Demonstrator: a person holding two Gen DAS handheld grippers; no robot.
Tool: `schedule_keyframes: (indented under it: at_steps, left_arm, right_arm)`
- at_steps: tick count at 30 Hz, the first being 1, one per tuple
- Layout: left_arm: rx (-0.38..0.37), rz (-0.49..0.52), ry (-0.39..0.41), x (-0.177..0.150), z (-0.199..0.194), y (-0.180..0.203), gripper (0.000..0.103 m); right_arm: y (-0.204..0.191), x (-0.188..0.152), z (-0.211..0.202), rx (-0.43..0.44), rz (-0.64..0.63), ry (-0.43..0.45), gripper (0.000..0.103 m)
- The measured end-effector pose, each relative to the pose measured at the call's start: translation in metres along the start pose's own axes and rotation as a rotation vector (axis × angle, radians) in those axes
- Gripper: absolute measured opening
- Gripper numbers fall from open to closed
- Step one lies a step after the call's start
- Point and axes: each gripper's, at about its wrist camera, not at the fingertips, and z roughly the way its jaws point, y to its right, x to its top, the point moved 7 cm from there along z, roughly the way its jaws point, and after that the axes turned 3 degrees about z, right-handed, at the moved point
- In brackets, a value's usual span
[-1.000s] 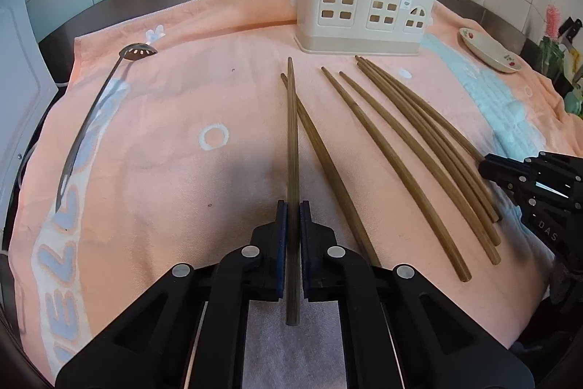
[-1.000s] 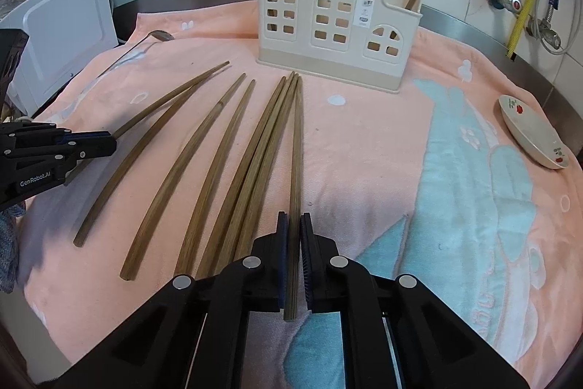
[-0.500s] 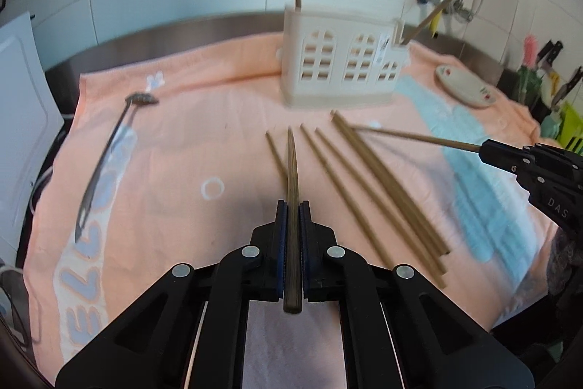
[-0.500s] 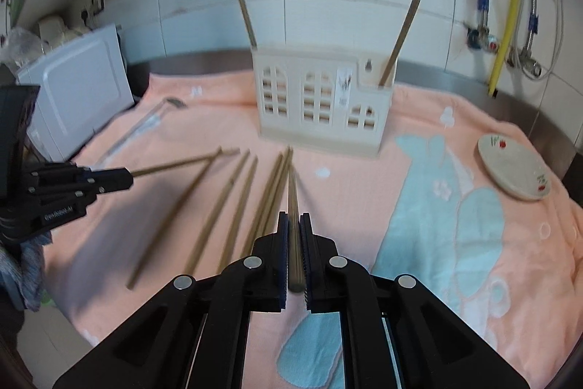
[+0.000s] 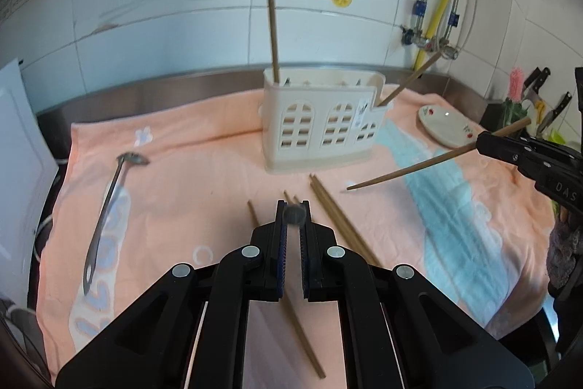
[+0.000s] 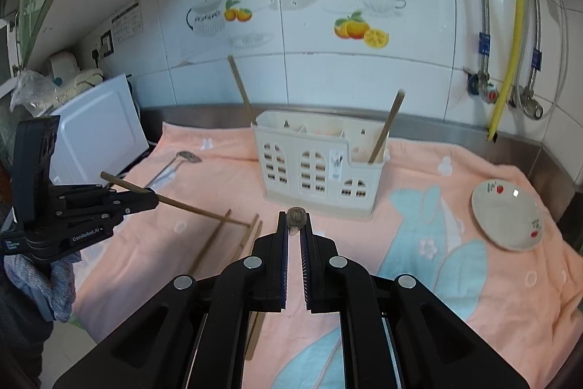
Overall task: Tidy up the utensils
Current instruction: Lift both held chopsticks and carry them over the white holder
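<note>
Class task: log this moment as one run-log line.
left tool: shut on brown wooden chopstick | right tool: same | cream plastic utensil holder: ahead

Bright, even daylight with soft shadows; fisheye bending and dark corners at the edges, near chopstick ends blurred.

Soft cloth, matt wood, glossy tile

A fuzzy peach towel [image 5: 189, 177] covers the brushed steel bench [image 6: 510, 137]; wooden chopsticks [image 5: 342, 225] look matt, the cream plastic holder [image 5: 320, 133] smooth, spoon [image 5: 105, 203] shiny metal, plate [image 6: 506, 219] glazed, tongs [image 5: 293, 217] matt black plastic.
</note>
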Motion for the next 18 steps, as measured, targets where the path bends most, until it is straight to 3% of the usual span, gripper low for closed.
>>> schedule_keyframes:
  at_steps: [8, 18]
  left_arm:
    - [-0.031, 0.032, 0.026, 0.041, -0.005, 0.014, 0.005]
    - [-0.067, 0.069, 0.141, 0.112, -0.039, 0.031, 0.005]
  right_arm:
    - [0.014, 0.053, -0.022, 0.008, -0.026, 0.018, 0.006]
    - [0.039, 0.102, -0.045, -0.022, -0.035, 0.056, 0.006]
